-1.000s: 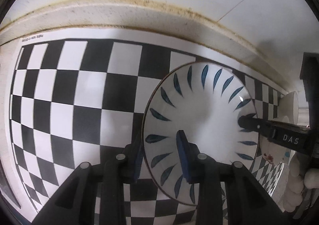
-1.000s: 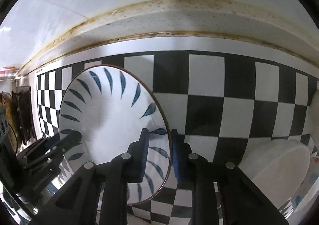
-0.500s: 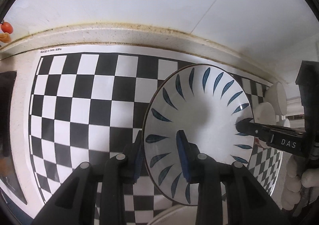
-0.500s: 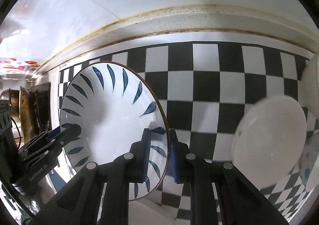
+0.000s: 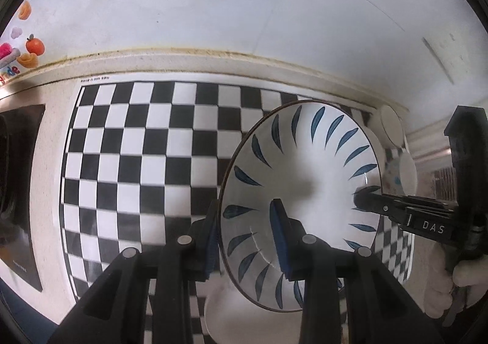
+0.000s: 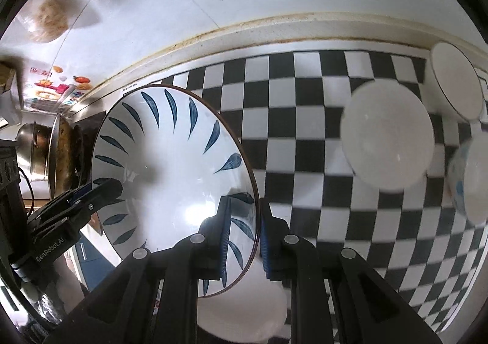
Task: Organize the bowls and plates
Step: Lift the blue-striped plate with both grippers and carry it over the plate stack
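A white bowl with blue leaf marks (image 5: 305, 179) hangs in the air above the checkered mat (image 5: 137, 146). My left gripper (image 5: 245, 234) is shut on its left rim. My right gripper (image 6: 244, 231) is shut on its right rim (image 6: 170, 167). Each gripper shows in the other's view, clamped on the far rim. A plain white bowl (image 6: 387, 136), a white bowl with a dark rim (image 6: 457, 82) and a bowl with blue spots (image 6: 469, 176) stand on the mat at the right. Another white dish (image 6: 244, 313) lies below the held bowl.
A stained ledge (image 5: 213, 54) and white wall run along the back of the mat. A dark stove top (image 5: 18, 191) lies left of the mat. Metal pans (image 6: 52, 155) stand at the far left in the right wrist view.
Both grippers have lifted the leaf bowl higher and pulled back. More of the mat, the wall and the bowls at the right has come into view.
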